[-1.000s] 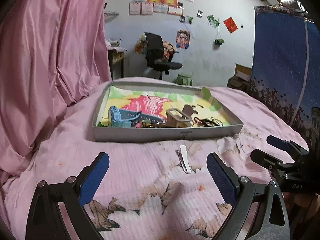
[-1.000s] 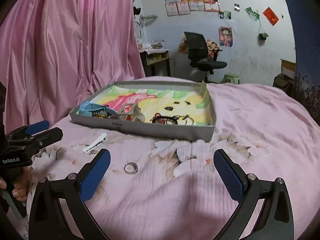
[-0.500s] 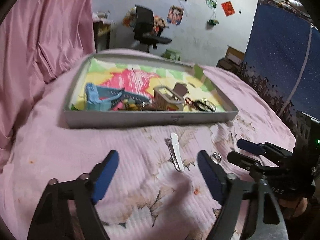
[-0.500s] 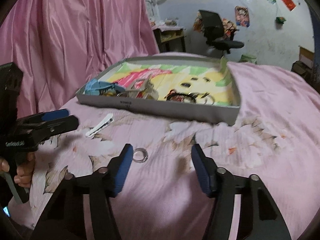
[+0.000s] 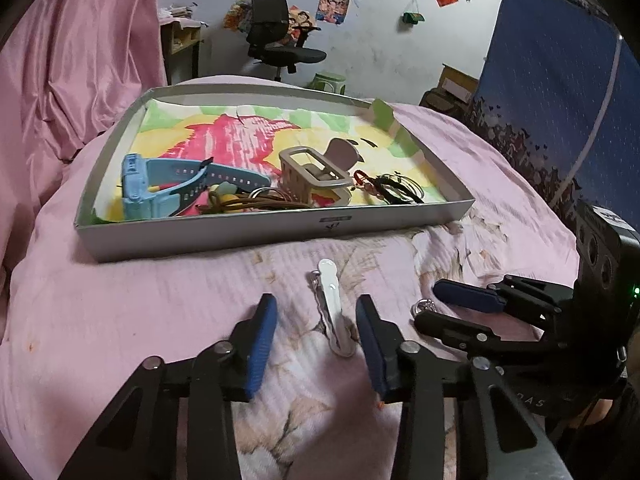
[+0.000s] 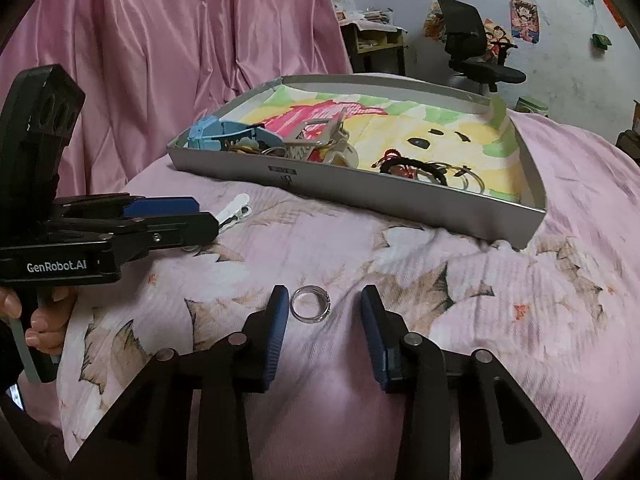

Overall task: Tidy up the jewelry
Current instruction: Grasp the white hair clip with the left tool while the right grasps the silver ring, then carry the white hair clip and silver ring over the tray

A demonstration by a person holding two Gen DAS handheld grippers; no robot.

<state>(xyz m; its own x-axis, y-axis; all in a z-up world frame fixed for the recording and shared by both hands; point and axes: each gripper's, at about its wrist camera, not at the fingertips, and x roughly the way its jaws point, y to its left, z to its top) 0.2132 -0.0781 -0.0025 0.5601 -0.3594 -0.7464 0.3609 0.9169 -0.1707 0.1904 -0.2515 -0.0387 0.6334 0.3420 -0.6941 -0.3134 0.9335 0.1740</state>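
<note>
A white hair clip [image 5: 334,307] lies on the pink floral bedspread, between the open fingers of my left gripper [image 5: 316,322]. A clear ring [image 6: 310,304] lies on the bedspread between the open fingers of my right gripper [image 6: 323,310]. Neither gripper touches its item. The grey tray [image 5: 280,226] beyond holds a blue watch [image 5: 172,184], a beige clip [image 5: 316,174], cords and dark bracelets [image 5: 392,190]. The right gripper also shows in the left wrist view [image 5: 452,312], with the ring [image 5: 425,305] at its tips. The left gripper shows in the right wrist view [image 6: 200,216], over the hair clip [image 6: 234,210].
A pink curtain [image 6: 160,60] hangs to the left of the bed. A blue starry cloth [image 5: 560,100] stands on the right. An office chair [image 5: 276,40] and a desk are at the far wall. The tray [image 6: 400,204] has raised walls.
Both grippers have moved down and forward and narrowed. The left one now straddles the hair clip and the right one straddles the ring.
</note>
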